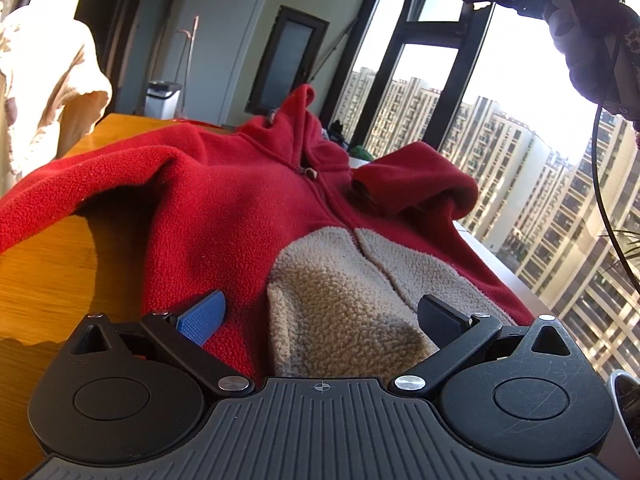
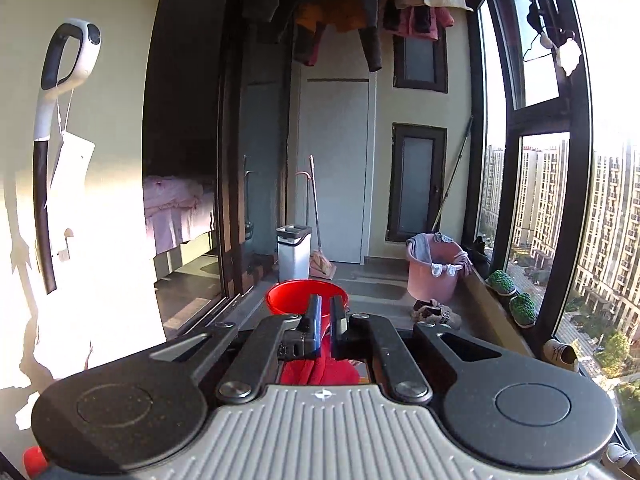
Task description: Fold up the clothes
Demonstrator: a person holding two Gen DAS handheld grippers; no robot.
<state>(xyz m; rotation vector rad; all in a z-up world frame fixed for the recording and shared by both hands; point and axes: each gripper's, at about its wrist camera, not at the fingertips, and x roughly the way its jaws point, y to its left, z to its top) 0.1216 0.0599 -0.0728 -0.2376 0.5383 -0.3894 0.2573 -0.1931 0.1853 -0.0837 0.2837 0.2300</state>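
One red fleece zip hoodie with beige lower panels [image 1: 256,208] lies spread on one orange-brown wooden table [image 1: 44,276], directly ahead of the left gripper [image 1: 320,316]. That gripper sits low at the garment's hem, jaws spread wide, one blue-padded finger [image 1: 202,318] over red fleece to its left and one black finger [image 1: 440,320] over the beige panel to its right; nothing is pinched between them. Beyond, the zipper runs away from the gripper to the hood, one sleeve trailing left, one folded sleeve humped right. The right gripper [image 2: 326,320] is held high, level, facing the room; its jaws stand nearly together with a narrow gap, and whether the red fabric seen below them is gripped I cannot tell. Ahead of it: one red plastic basin [image 2: 306,294], one white mop bucket [image 2: 294,254], one pink laundry tub [image 2: 434,270].
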